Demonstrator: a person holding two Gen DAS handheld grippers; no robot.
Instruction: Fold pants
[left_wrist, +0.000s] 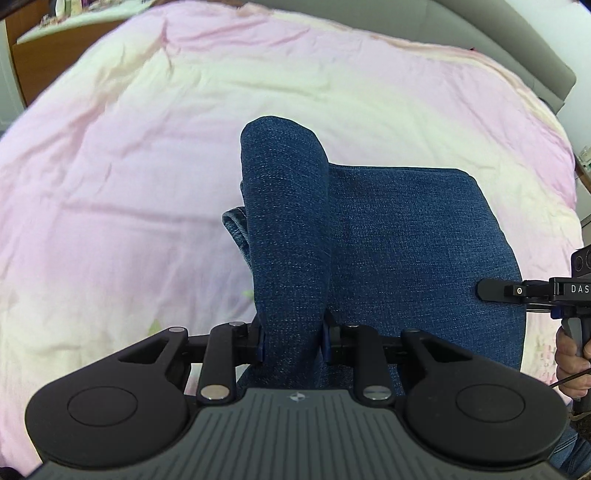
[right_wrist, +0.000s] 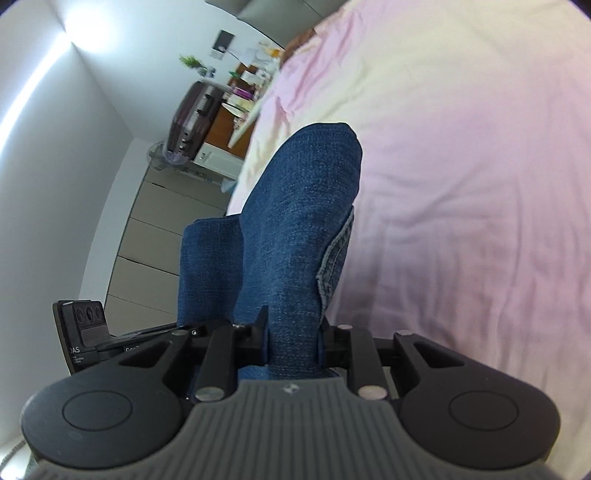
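Observation:
Dark blue denim pants (left_wrist: 388, 236) hang folded over above a pink and cream bedsheet (left_wrist: 129, 166). My left gripper (left_wrist: 293, 343) is shut on one thick fold of the pants, which rises between its jaws. My right gripper (right_wrist: 291, 343) is shut on another bunched fold of the pants (right_wrist: 295, 229), with a stitched hem showing on its right side. The right gripper also shows in the left wrist view (left_wrist: 517, 290) at the far right, at the pants' edge. The left gripper's body shows in the right wrist view (right_wrist: 85, 332) at lower left.
The bed's sheet (right_wrist: 461, 166) fills most of both views. A grey headboard (left_wrist: 498, 44) runs along the far edge. A wooden cabinet (left_wrist: 29, 62) stands at far left. A dark suitcase (right_wrist: 192, 114), a cluttered desk and grey drawers (right_wrist: 162, 229) stand beside the bed.

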